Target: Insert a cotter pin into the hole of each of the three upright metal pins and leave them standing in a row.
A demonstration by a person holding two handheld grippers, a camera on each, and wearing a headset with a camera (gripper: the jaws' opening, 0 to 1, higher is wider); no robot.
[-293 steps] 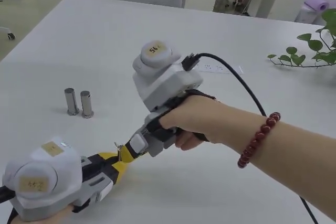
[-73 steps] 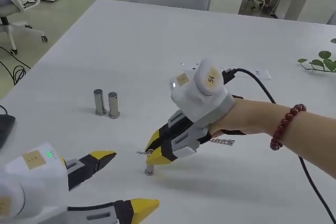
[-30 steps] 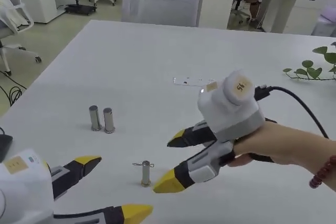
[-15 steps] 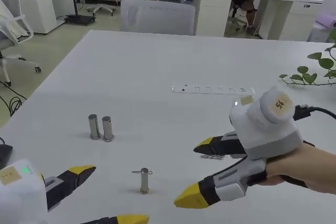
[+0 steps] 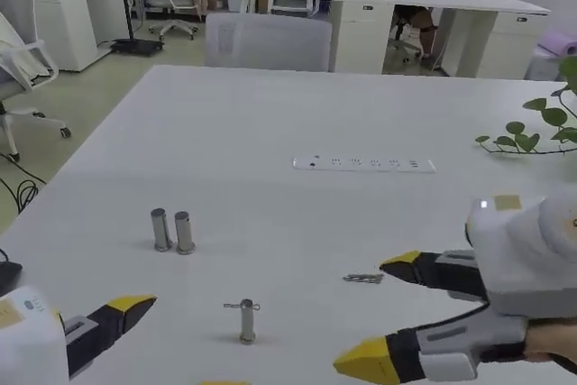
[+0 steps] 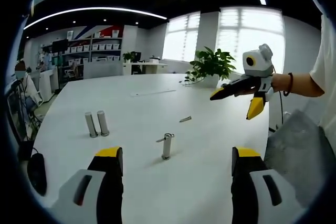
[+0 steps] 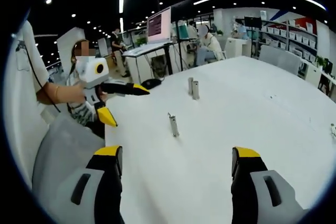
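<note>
Two bare metal pins (image 5: 172, 231) stand side by side at the left of the white table (image 5: 270, 132). Nearer me a third pin (image 5: 247, 322) stands alone with a cotter pin (image 5: 243, 306) through its top. It also rises between my left jaws as the third pin (image 6: 167, 146) and as the third pin (image 7: 173, 124) ahead of my right jaws. Loose cotter pins (image 5: 363, 278) lie to its right. My right gripper (image 5: 374, 317) is open and holds nothing, right of the pin. At the lower left my left gripper (image 5: 176, 344) is open too.
A white power strip (image 5: 363, 164) lies across the middle of the table. A trailing plant (image 5: 532, 137) reaches in at the right edge. A grey chair (image 5: 268, 42) stands behind the far edge, with desks beyond it.
My right gripper has let go of the third pin, opened and drawn back to the right. The pin stays standing with its cotter pin. The head view has tilted up.
</note>
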